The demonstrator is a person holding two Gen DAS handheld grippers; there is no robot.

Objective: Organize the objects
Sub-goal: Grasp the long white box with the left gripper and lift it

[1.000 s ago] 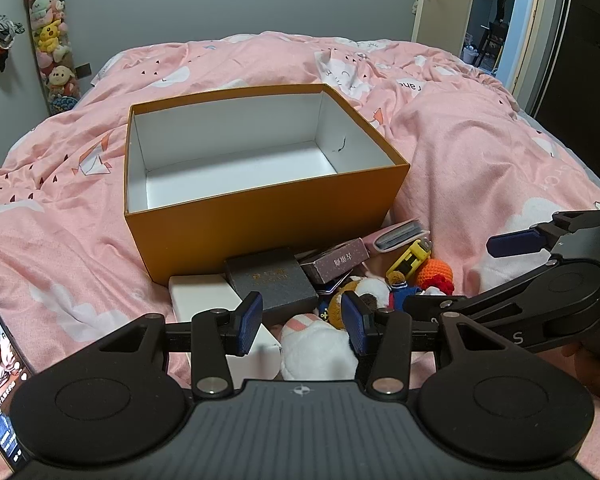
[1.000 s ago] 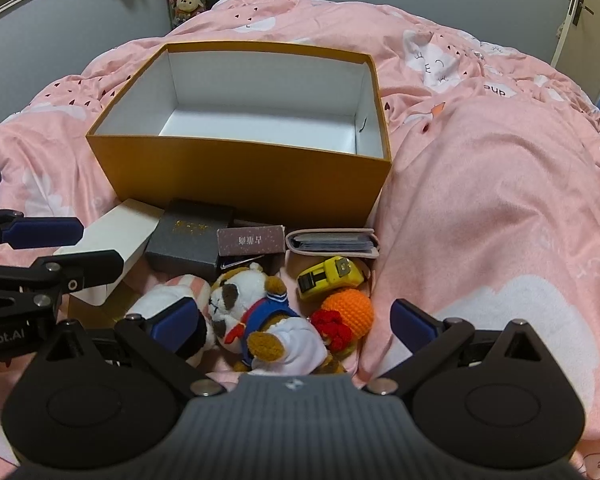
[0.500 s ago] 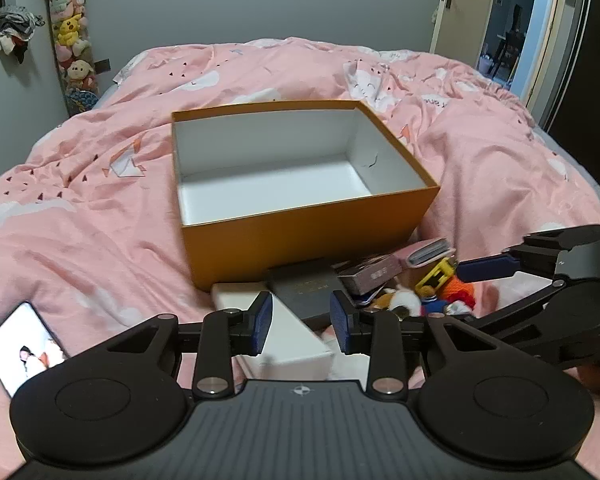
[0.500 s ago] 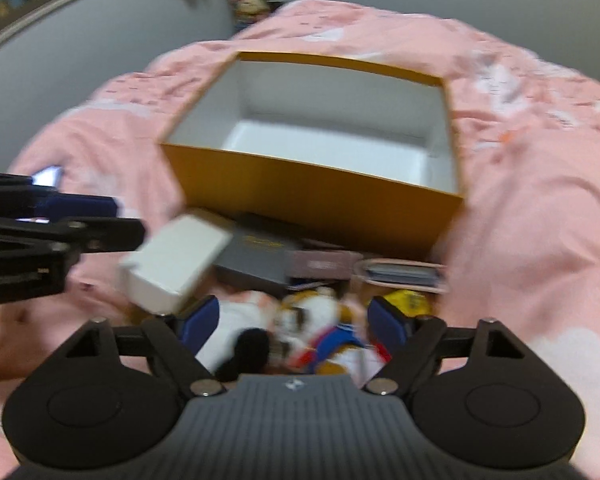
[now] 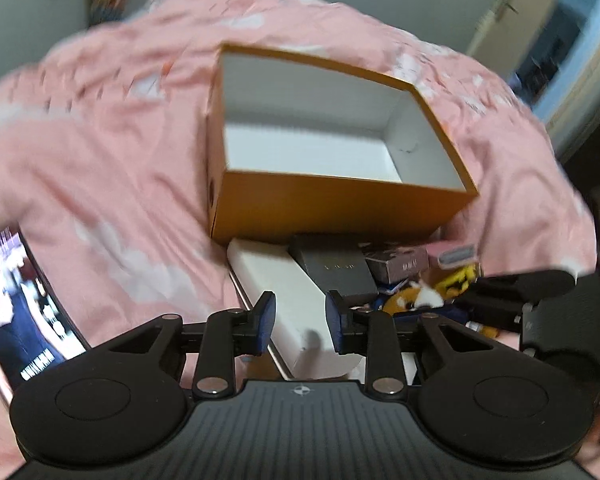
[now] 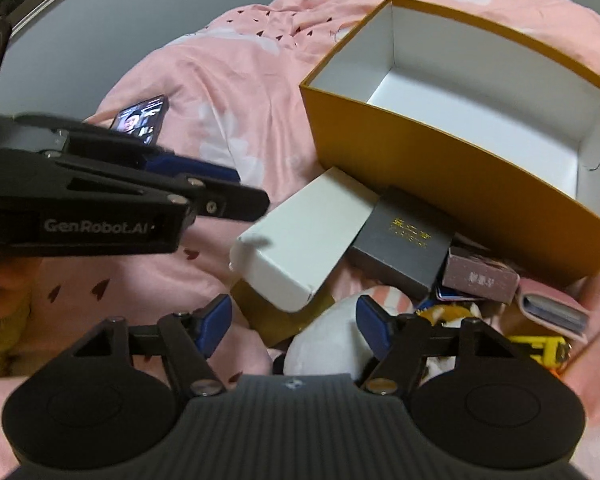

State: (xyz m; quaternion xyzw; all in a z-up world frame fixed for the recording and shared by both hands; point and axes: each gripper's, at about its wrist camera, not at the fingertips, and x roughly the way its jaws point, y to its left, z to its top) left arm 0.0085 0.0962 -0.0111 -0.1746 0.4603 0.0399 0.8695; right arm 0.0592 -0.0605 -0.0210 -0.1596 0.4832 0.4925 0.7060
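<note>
My left tool has just been narrowing its jaws, and the near end of the white box sits between the blue pads; I see a sliver of gap on each side, so the pads look apart from it, not pressing, though the blur makes that hard to swear to. My right tool has been closing too, yet its jaws stand wide. Below them are the lower corner of that same white box and a white plush toy, neither pinched.

Outward from there, the white box lies tilted on a flat tan piece, its far end near the front wall of the orange box. Touching its right side is a dark grey box with gold lettering, then a small mauve box, and a pink card wallet at the right. A brown-and-white stuffed dog and a yellow toy lie among them, partly hidden by my right tool.

The orange box is open, its white inside bare. Everything rests on a bed under a pink duvet. A phone with a lit screen lies on the duvet to the left, well apart from the pile.
</note>
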